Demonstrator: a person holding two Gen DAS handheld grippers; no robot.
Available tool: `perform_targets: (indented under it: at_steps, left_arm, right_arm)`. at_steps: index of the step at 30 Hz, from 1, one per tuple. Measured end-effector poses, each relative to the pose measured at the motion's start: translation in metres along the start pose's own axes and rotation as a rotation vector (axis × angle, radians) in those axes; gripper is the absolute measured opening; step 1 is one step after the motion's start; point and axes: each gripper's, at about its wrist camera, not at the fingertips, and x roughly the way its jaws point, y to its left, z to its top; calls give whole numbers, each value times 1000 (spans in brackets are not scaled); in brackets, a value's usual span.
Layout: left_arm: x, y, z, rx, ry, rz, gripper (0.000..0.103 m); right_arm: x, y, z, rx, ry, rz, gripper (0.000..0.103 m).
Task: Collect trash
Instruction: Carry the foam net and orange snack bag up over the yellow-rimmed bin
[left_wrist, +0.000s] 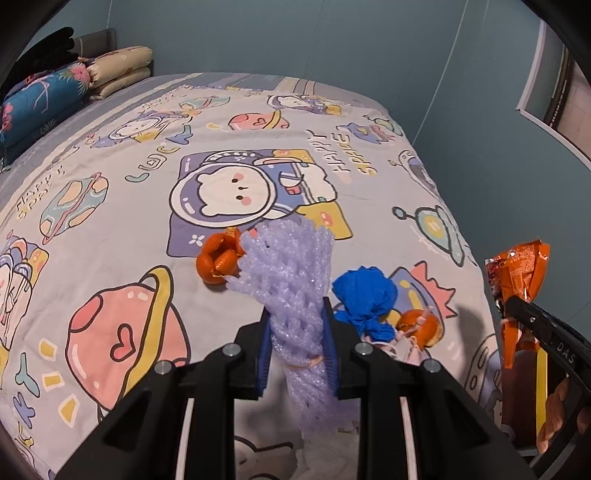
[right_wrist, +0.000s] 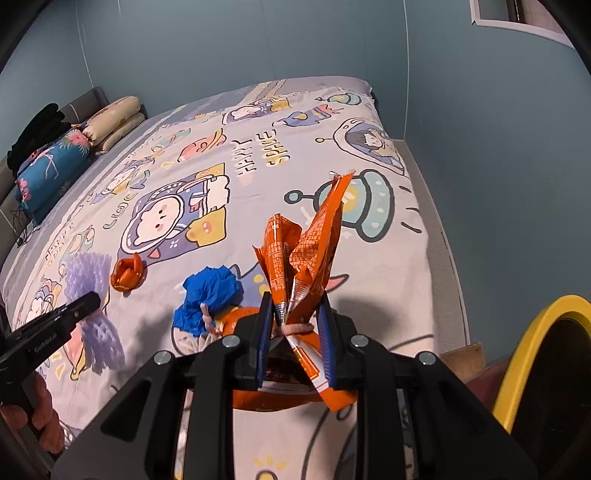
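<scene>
Clamped between the blue pads of the left gripper (left_wrist: 295, 325) is a purple foam fruit net (left_wrist: 288, 280), held about its banded middle and lifted clear of the bed. Its long axis runs away from the camera along the fingers, the flared open end pointing toward the far wall and the other end trailing back under the gripper body.

Right gripper (right_wrist: 295, 317): closed on a crumpled orange snack wrapper (right_wrist: 303, 251), pinched at a waist that seems tied with a pale band. The wrapper stands roughly upright from the jaws, torn ends pointing up and away, with its lower part hanging beneath the fingers.

Left lying on the cartoon-print quilt (left_wrist: 147, 155):
- one curl of orange peel (left_wrist: 218, 258), just left of the net's flared end;
- a crumpled blue paper wad (left_wrist: 365, 295), just right of the left gripper;
- a second orange peel (left_wrist: 421, 323), touching a pale scrap beside the blue wad.

Governing relation: a yellow-rimmed bin (right_wrist: 532, 354) shows at the lower right of the right wrist view, off the bed's edge. It lies right of the right gripper, which is judged the nearer of the two; the left gripper would have to cross the bed's corner to reach it.

Assessment: both pieces are secured and neither is deposited. The likely next action is carrying them to the bin, wrapper first. The net is light and springy and may slip.
</scene>
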Motion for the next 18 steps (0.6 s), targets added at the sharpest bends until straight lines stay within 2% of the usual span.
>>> perform_targets:
  at_steps: [8, 18]
  left_arm:
    - [-12, -23, -1, 30, -1, -35, 22]
    - [-27, -70, 0, 95, -7, -83, 22]
  right_arm:
    - [-37, -19, -7, -3, -22, -23, 22]
    - [-69, -48, -13, 21, -51, -57, 22]
